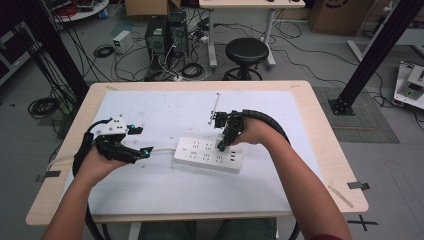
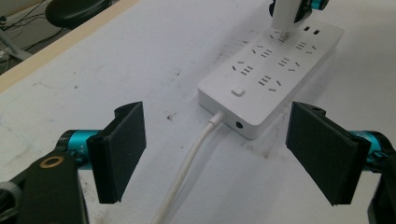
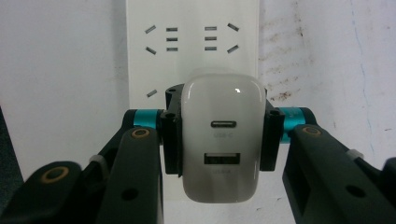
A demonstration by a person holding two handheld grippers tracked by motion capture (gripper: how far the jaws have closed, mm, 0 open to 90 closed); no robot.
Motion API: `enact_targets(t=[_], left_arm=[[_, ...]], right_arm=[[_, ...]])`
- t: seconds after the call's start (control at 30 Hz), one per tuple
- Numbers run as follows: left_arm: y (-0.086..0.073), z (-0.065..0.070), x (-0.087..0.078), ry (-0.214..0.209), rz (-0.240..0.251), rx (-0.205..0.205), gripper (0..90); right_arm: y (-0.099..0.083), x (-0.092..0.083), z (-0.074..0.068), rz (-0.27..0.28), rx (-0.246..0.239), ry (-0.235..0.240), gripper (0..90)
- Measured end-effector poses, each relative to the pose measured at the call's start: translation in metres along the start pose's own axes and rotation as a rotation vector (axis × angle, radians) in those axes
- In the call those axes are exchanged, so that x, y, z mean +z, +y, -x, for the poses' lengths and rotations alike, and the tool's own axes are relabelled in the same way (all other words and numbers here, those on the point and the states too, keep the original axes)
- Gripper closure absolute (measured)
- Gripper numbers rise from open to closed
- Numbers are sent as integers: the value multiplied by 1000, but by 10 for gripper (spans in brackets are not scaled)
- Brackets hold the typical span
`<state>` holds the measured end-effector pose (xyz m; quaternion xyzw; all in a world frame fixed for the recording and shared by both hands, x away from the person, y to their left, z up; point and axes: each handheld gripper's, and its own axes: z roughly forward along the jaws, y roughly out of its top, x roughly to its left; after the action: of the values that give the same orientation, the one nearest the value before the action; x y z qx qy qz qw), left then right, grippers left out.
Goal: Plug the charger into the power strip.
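Note:
A white power strip (image 1: 207, 155) lies mid-table on the white mat, its white cable (image 2: 187, 168) running off toward my left gripper. My right gripper (image 1: 223, 144) points down over the strip's right half, shut on a white USB charger (image 3: 222, 140) with two ports facing the camera. The charger (image 2: 282, 16) stands upright against the strip's (image 2: 275, 60) far sockets; I cannot tell whether its prongs are in. The left gripper (image 2: 224, 158) hovers low at the strip's cable end, open, with its pads (image 2: 123, 154) wide on either side of the cable and touching nothing.
A thin metal rod (image 1: 216, 105) lies on the mat behind the right hand. The wooden table edge (image 1: 200, 86) frames the mat. Beyond it stand a black stool (image 1: 246, 52), computer towers (image 1: 165, 32) and loose floor cables.

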<state>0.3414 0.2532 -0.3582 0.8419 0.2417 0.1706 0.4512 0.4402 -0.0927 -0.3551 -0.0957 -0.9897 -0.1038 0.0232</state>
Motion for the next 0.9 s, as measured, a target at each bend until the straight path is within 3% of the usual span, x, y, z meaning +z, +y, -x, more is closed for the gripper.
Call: enact_targets(t=[0.7, 0.9], left_arm=[[-5, -1, 2, 7, -5, -2, 202], [-3, 3, 5, -4, -5, 3, 202]], right_arm=[[7, 7, -5, -38, -47, -33, 632], [12, 18, -7, -69, -22, -43, 637]])
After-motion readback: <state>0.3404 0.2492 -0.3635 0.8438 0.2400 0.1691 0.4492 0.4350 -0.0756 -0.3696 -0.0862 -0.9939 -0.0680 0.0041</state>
